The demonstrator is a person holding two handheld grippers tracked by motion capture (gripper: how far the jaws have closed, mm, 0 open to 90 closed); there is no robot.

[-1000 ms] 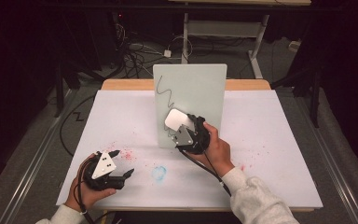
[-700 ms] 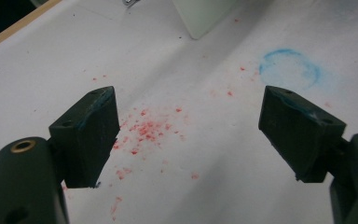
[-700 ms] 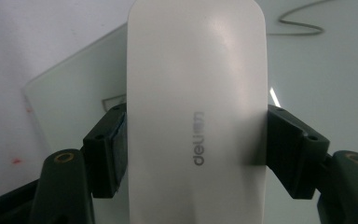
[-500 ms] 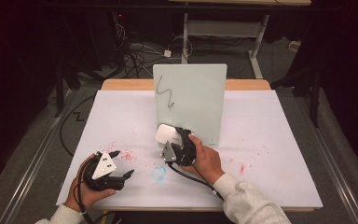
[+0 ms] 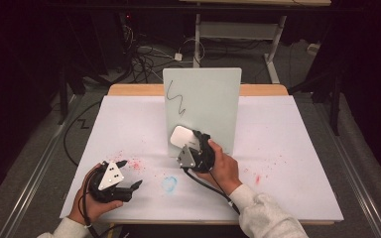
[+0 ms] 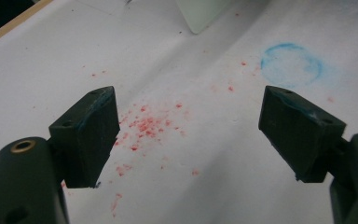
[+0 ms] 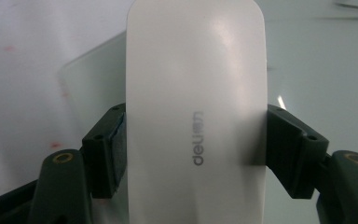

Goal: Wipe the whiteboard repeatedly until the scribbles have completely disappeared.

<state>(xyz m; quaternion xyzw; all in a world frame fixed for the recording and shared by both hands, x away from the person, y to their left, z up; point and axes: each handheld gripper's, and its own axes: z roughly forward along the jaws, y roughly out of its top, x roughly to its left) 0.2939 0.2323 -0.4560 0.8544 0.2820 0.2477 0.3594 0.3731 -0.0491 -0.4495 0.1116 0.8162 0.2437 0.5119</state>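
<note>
High view: I am taking the upright whiteboard (image 5: 203, 106) as my landmark. It is standing at the middle of the white table (image 5: 297, 148), bearing a black squiggle (image 5: 174, 97) near its upper left corner. My right gripper (image 5: 187, 145) is sitting at the board's lower left edge, clenching a white eraser (image 5: 182, 137) that is lying against, or just in front of, the board face (I cannot tell if it is touching). My left gripper (image 5: 129, 173) is resting well to the left of the board and nearer me, jaws spread, carrying nothing. A blue ring stain (image 5: 169, 183) is showing below the board, between the two grippers; red specks (image 5: 135, 164) are lying left of it.

Left gripper view: the jaws are standing wide apart over the red specks (image 6: 149, 125). The blue ring stain (image 6: 291, 64) is lying ahead, the board's bottom corner (image 6: 204, 14) beyond it.

Right gripper view: both jaws are pressing the eraser's (image 7: 196, 112) long sides. The grey lettering on it is reading "deli". The whiteboard (image 7: 317, 60) is sitting directly behind.
</note>
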